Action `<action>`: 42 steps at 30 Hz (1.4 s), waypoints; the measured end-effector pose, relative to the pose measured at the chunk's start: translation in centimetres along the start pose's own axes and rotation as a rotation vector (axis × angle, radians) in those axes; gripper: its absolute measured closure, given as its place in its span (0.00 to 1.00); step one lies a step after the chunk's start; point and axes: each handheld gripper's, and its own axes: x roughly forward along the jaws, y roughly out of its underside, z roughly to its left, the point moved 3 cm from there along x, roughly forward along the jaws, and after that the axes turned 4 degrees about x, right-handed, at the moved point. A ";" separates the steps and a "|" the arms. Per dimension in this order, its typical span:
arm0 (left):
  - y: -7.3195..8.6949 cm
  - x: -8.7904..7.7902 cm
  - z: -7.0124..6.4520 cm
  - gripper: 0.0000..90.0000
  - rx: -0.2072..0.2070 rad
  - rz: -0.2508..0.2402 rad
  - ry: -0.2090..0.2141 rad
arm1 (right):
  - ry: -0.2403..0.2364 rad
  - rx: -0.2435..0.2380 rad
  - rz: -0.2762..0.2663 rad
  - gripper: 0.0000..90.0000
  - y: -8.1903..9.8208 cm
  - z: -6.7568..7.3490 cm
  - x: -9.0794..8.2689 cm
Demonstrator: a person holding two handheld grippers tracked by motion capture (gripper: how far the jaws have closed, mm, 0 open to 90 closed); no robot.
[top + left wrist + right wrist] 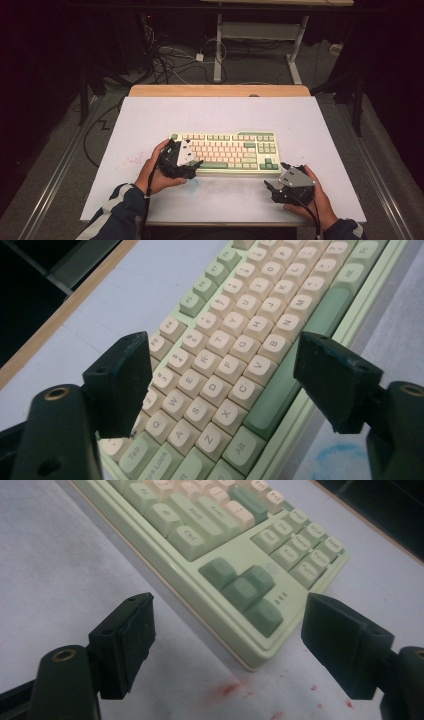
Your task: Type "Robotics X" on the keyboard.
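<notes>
A pale green keyboard [225, 151] with cream keys lies on the white table top [210, 115], near the front middle. My left gripper [196, 165] hovers over the keyboard's left end, held in a hand. In the left gripper view its jaws stand wide apart over the letter keys [220, 370], with nothing between the pads; the left gripper [230, 377] is open. My right gripper [275, 176] rests on the table just off the keyboard's front right corner. The right gripper [235, 640] is open too, its jaws framing the dark green arrow keys [245, 592] without touching them.
A wooden edge [220, 90] runs along the table's far side. Small red specks [230, 689] and a faint blue mark [335, 460] stain the white surface near the keyboard. Cables [170, 60] and a desk frame [260, 35] stand on the floor beyond.
</notes>
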 end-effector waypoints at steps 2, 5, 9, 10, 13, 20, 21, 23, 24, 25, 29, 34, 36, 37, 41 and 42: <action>0.1 -0.3 0.2 0.24 0.005 -0.003 -0.005 | 0.005 0.015 -0.006 0.26 0.0 -0.2 -0.1; 0.5 -0.9 0.6 0.23 0.029 -0.002 -0.016 | 0.005 0.021 -0.011 0.29 0.0 -0.4 -0.3; 1.0 -1.6 1.4 0.23 0.032 0.001 -0.029 | -0.013 0.037 -0.037 0.35 -0.1 -0.6 -0.6; 1.1 -1.7 1.5 0.23 0.025 -0.002 -0.030 | -0.024 0.042 -0.044 0.37 -0.1 -0.7 -0.7; 1.3 -2.2 2.0 0.23 0.017 -0.002 -0.042 | -0.042 0.055 -0.064 0.43 -0.1 -0.9 -1.0; 2.7 -3.3 2.4 0.23 -0.003 -0.001 -0.069 | -0.083 0.062 -0.062 0.57 -0.3 -0.8 -1.1; 3.0 -3.4 2.5 0.22 0.003 0.003 -0.073 | -0.091 0.067 -0.061 0.59 -0.3 -0.8 -0.9; 3.5 -3.6 2.7 0.22 0.009 0.022 -0.080 | -0.101 0.068 -0.060 0.61 -0.5 -0.7 -0.8; 3.6 -3.8 2.8 0.22 0.002 0.023 -0.082 | -0.111 0.066 -0.060 0.61 -0.7 -0.7 -0.6; 3.7 -3.9 2.9 0.22 -0.003 0.022 -0.084 | -0.114 0.065 -0.061 0.62 -0.7 -0.6 -0.6; 4.4 -4.4 3.0 0.22 -0.001 0.031 -0.093 | -0.145 0.052 -0.064 0.68 -1.0 -0.3 -0.2; 4.8 -5.0 3.2 0.22 -0.031 0.034 -0.094 | -0.157 0.037 -0.062 0.81 -1.6 0.0 0.3; 5.0 -5.3 3.4 0.22 -0.031 0.045 -0.097 | -0.169 0.035 -0.061 0.86 -1.9 0.1 0.6; 5.1 -5.4 3.4 0.22 -0.035 0.048 -0.097 | -0.171 0.033 -0.062 0.89 -2.1 0.2 0.7; 5.4 -5.9 3.9 0.22 -0.051 0.059 -0.105 | -0.187 0.020 -0.056 0.97 -2.6 0.3 1.1; 5.4 -6.0 4.1 0.22 -0.055 0.062 -0.107 | -0.191 0.020 -0.053 0.98 -2.8 0.3 1.2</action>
